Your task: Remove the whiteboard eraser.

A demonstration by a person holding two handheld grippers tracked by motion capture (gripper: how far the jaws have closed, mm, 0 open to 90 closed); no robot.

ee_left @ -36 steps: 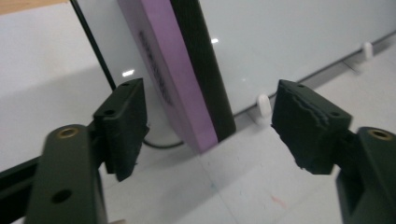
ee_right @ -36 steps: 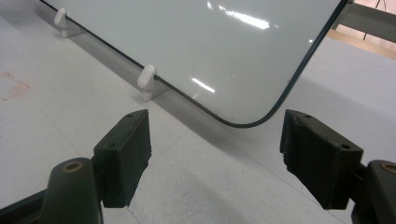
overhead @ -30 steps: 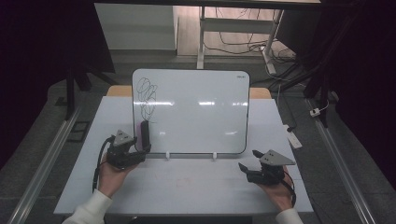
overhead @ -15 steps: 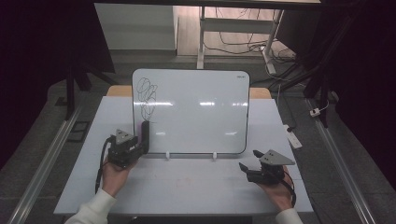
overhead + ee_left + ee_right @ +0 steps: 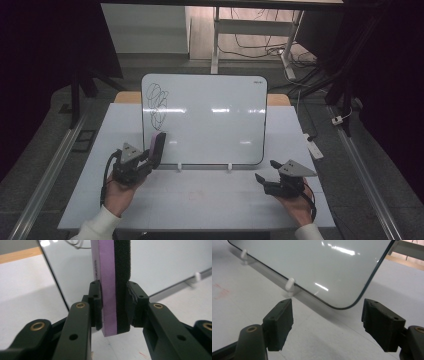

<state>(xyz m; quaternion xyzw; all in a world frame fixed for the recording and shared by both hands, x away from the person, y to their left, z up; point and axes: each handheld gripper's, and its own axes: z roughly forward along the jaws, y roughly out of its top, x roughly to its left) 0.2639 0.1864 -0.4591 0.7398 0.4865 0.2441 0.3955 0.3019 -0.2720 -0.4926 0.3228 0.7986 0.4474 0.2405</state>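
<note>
The left claw [image 5: 113, 312] is squeezing a board eraser [image 5: 112, 277] between its two black jaws (one side of the eraser is purple and the other side is black foam). The eraser is standing straight up, and its top end is poking out past the jaws. In the high view the left claw [image 5: 150, 159] is holding the eraser [image 5: 157, 145] up near the bottom left corner of the whiteboard [image 5: 210, 117], low down under some black scribbles [image 5: 157, 102]. I cannot tell if the eraser is touching the board. The right claw [image 5: 327, 322] is gaping wide and is gripping nothing. It is pointing at the bottom right corner of the whiteboard [image 5: 312, 267], where a little white peg [image 5: 290, 285] is propping up the board's edge. In the high view the right claw [image 5: 267, 172] is sitting low over the white worktop [image 5: 210, 200], well apart from the left one. The whiteboard is leaning back on the worktop.
</note>
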